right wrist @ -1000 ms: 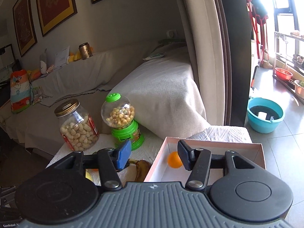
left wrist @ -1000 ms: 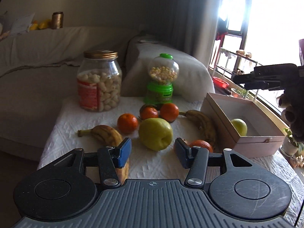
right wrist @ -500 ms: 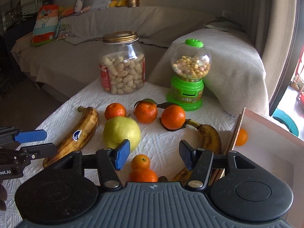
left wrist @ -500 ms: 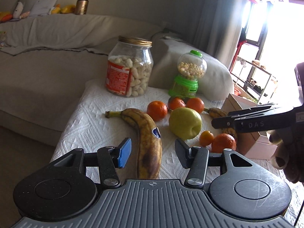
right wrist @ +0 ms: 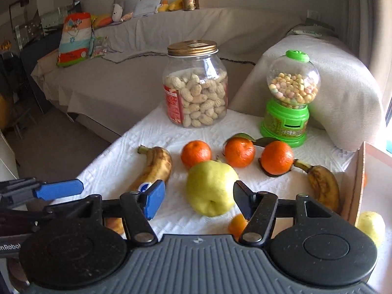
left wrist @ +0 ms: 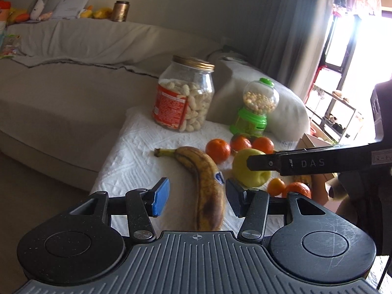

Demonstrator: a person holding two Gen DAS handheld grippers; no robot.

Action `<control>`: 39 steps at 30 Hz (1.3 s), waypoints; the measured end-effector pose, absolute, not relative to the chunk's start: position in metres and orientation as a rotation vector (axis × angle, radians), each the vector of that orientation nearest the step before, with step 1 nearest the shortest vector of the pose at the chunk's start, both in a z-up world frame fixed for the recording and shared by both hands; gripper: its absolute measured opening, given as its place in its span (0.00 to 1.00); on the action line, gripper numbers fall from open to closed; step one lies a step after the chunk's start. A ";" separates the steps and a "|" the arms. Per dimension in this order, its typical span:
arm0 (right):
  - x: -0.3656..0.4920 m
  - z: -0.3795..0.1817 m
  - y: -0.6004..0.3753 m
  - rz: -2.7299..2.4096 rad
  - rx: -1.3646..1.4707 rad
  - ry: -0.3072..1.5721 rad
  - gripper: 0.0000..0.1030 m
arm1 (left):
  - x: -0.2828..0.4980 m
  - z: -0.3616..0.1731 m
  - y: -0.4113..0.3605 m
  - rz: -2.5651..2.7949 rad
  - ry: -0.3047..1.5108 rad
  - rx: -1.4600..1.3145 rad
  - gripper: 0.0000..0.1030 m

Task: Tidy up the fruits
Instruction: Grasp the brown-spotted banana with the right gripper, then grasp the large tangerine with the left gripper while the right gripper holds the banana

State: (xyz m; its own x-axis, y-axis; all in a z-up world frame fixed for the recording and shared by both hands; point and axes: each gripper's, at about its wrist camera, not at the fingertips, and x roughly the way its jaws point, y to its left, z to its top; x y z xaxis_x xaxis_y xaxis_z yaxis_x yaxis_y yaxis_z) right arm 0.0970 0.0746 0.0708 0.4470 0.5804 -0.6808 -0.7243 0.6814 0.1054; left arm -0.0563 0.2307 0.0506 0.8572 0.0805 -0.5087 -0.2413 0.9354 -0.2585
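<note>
The left gripper (left wrist: 197, 197) gaped around the spotted brown banana (left wrist: 205, 183), the right gripper (right wrist: 198, 199) around the round yellow-green apple (right wrist: 210, 187). At the apple's five o'clock a small orange mandarin (right wrist: 236, 224) lay touching; closing jaws risked knocking it rolling.

left claw (left wrist: 197, 194): fingers spread, nothing gripped | right claw (right wrist: 196, 199): fingers spread, nothing gripped

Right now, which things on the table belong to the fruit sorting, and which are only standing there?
For the job: spotted yellow banana with sticker; second brown banana; yellow-green apple; three orange mandarins; open cardboard box; left gripper; right gripper.

Just standing: clear peanut jar; green candy dispenser.
</note>
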 end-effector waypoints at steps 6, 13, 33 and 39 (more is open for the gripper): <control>0.073 0.064 0.109 0.847 -0.162 0.805 0.50 | -0.073 0.046 0.273 0.365 0.512 -0.417 0.54; 0.079 0.032 0.160 0.695 -0.176 0.896 0.50 | -0.084 0.041 0.285 0.360 0.507 -0.464 0.54; 0.063 0.033 0.122 0.822 -0.267 0.922 0.34 | -0.082 0.030 0.277 0.251 0.540 -0.524 0.54; 0.034 0.038 0.064 0.885 -0.311 0.941 0.34 | -0.074 0.029 0.264 0.211 0.561 -0.505 0.54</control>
State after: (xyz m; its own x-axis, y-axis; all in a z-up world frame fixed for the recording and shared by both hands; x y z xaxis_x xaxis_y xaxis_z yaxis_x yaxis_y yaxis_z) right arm 0.0341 0.0645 0.0378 0.2813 0.5209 -0.8059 -0.7730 0.6207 0.1313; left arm -0.0741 0.2635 0.0293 0.8292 0.0555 -0.5562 -0.3246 0.8579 -0.3984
